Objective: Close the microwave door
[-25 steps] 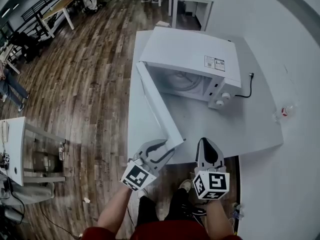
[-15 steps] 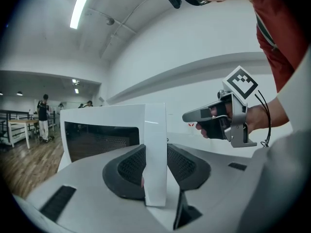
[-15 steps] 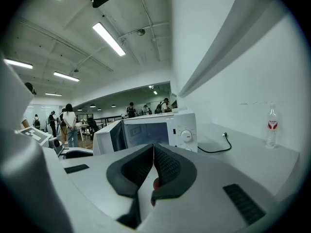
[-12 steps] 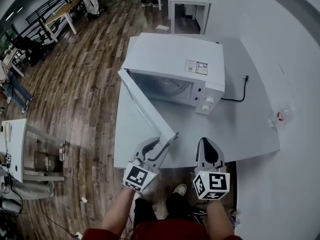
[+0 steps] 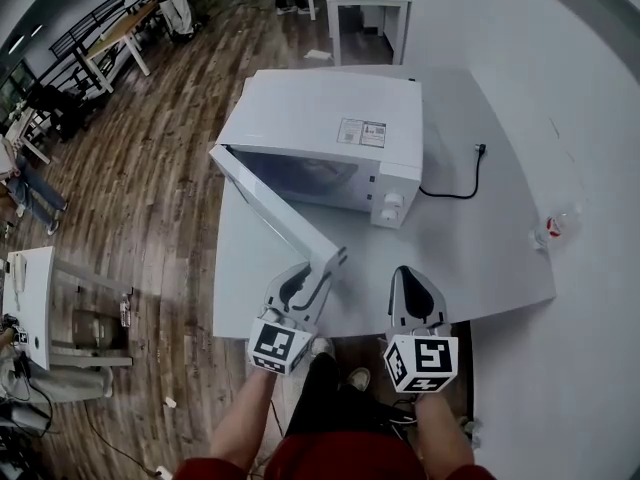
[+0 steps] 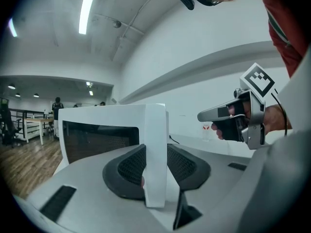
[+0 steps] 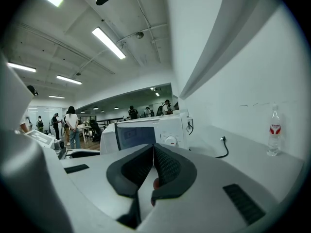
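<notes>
1. Grey rectangular bench point(image 5: 480, 258). It runs ahead of both tongs and carries everything below; its near edge passes under their tips.

2. White box-shaped metal microwave point(image 5: 320, 128). It stands ahead of the tongs, its front turned towards them. Its control panel point(image 5: 390, 206), with two knobs, is almost straight ahead of the right tongs.

3. White flat microwave door point(image 5: 270, 213) with a dark window. It stands part open. Its long axis runs from the left tongs away to the hinge at the oven's far-left front corner. The opening lies ahead and to the right of its free edge, so closing probably means swinging that edge towards the control panel.

4. Grey left tongs point(image 5: 322, 268). They are set at mid width, pads clamped either side of the door's free edge point(image 6: 155, 154). This is the hand at the door.

5. Grey right tongs point(image 5: 408, 273). The jaws are closed tip to tip with nothing between them, beside the left tongs and apart from the door.

6. Thin black power cord point(image 5: 455, 190). It lies ahead and right of the right tongs, its plug loose on the bench.

7. Clear plastic bottle point(image 5: 553, 226) with a red label, further right.

Not made out: the oven cavity is dark and partly screened by the door, and no latch or handle shows.
</notes>
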A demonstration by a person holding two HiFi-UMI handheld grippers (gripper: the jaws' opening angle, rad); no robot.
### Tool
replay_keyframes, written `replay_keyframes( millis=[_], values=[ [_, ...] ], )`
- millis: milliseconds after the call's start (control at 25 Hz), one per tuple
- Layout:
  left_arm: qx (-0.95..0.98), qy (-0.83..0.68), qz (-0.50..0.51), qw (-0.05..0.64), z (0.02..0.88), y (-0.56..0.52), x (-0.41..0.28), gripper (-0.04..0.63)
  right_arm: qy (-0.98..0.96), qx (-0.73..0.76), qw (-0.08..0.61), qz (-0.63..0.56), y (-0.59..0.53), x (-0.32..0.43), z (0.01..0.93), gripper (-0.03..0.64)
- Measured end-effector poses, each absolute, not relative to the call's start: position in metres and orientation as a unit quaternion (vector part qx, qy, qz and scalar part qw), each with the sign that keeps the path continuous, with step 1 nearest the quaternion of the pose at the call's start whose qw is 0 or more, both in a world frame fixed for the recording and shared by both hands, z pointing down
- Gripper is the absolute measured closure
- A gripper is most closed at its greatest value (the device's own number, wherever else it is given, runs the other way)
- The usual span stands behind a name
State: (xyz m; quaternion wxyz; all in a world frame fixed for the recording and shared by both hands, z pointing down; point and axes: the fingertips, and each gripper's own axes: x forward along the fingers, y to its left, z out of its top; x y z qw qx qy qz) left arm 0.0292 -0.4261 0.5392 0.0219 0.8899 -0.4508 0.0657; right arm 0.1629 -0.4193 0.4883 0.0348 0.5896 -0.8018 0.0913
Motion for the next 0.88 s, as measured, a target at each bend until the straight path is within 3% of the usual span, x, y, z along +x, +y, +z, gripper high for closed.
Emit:
replay_keyframes(
  millis=[880],
  values=[
    [0.877, -0.479, 0.027, 0.019, 0.535, -0.501, 0.085, 0.457, -0.778, 0.619, 0.046, 0.099, -0.491, 0.196, 0.499, 0.589]
  ],
)
